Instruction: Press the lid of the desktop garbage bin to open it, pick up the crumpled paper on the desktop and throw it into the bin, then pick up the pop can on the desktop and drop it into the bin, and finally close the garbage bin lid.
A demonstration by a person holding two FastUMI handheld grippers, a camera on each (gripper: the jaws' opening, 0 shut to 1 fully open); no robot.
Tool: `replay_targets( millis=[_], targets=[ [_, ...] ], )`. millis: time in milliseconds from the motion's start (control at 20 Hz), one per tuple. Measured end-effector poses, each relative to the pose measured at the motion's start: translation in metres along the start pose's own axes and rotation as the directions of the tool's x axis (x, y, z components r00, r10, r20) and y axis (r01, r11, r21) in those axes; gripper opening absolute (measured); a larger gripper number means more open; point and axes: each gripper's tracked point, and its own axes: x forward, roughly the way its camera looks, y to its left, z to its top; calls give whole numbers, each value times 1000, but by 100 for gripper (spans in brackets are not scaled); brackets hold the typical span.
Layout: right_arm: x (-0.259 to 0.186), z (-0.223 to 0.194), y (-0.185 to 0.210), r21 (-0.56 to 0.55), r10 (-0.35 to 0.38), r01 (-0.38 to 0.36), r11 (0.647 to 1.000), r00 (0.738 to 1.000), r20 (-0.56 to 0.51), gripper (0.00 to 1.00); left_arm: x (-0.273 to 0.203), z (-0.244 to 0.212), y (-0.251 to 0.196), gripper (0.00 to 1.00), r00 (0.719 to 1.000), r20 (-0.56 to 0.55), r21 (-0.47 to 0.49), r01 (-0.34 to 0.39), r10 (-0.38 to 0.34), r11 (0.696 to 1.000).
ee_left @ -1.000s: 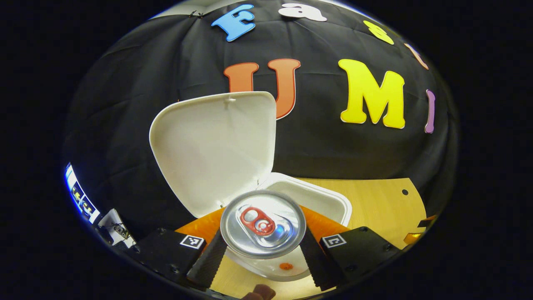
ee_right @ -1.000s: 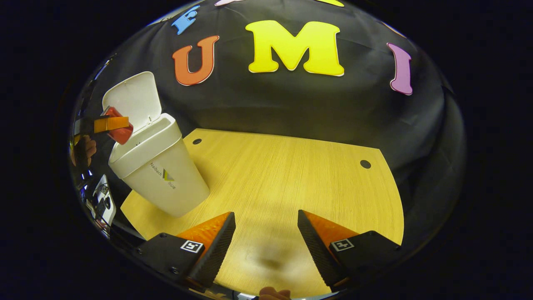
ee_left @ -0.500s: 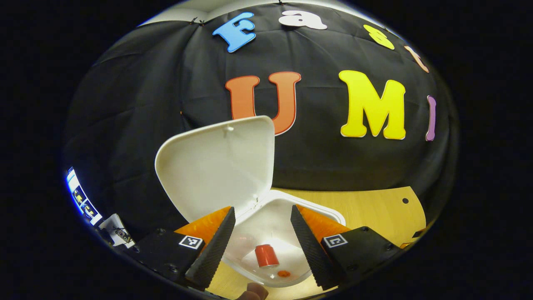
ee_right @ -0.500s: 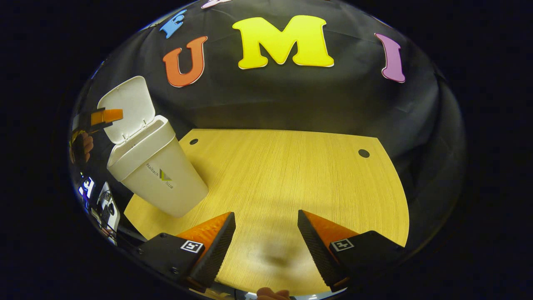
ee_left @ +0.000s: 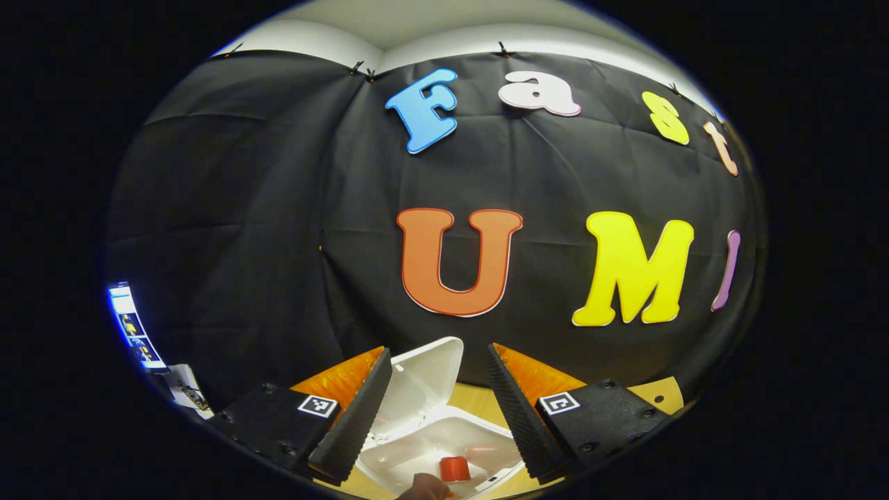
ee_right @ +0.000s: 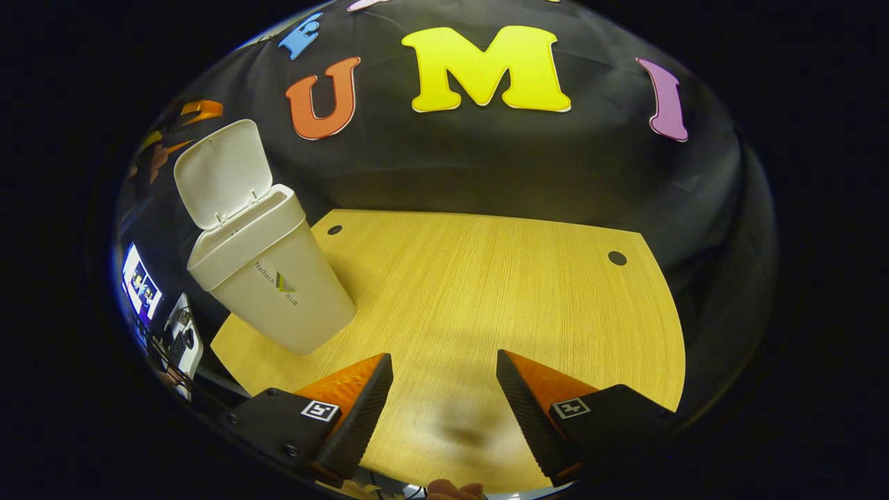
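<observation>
Against the booth's black cloth, your left gripper (ee_left: 437, 410) hangs spread and empty above the white bin (ee_right: 274, 278), lid (ee_right: 222, 170) up, pop can (ee_left: 455, 469) inside, while your right gripper (ee_right: 444, 410) hovers parted over the wooden table (ee_right: 486, 292).

The desk (ee_right: 486, 292) is a pale, wood-grain top with a rounded outline and two small dark holes near its far edge, one toward each far corner. A white bin (ee_right: 274, 285) stands directly on it, close to the near left corner, leaning a little in the fisheye picture. Its lid (ee_right: 222, 170) is tipped up and back on its hinge. In the left gripper view a strip of the same desk (ee_left: 656, 396) shows beside the bin (ee_left: 430, 444), and the lid (ee_left: 424, 378) is raised.
</observation>
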Motion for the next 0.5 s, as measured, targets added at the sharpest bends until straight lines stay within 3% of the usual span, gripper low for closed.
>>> replay_targets(
  millis=[300, 500],
  targets=[
    [-1, 0, -17, 10, -10, 10, 1000, 1000, -1, 95, 41, 4, 33, 90, 989, -58, -36, -136, 134, 990],
    [-2, -5, -29, -5, -17, 17, 1000, 1000, -10, 95, 55, -18, 38, 90, 976, -138, -67, -179, 168, 982]
  ],
)
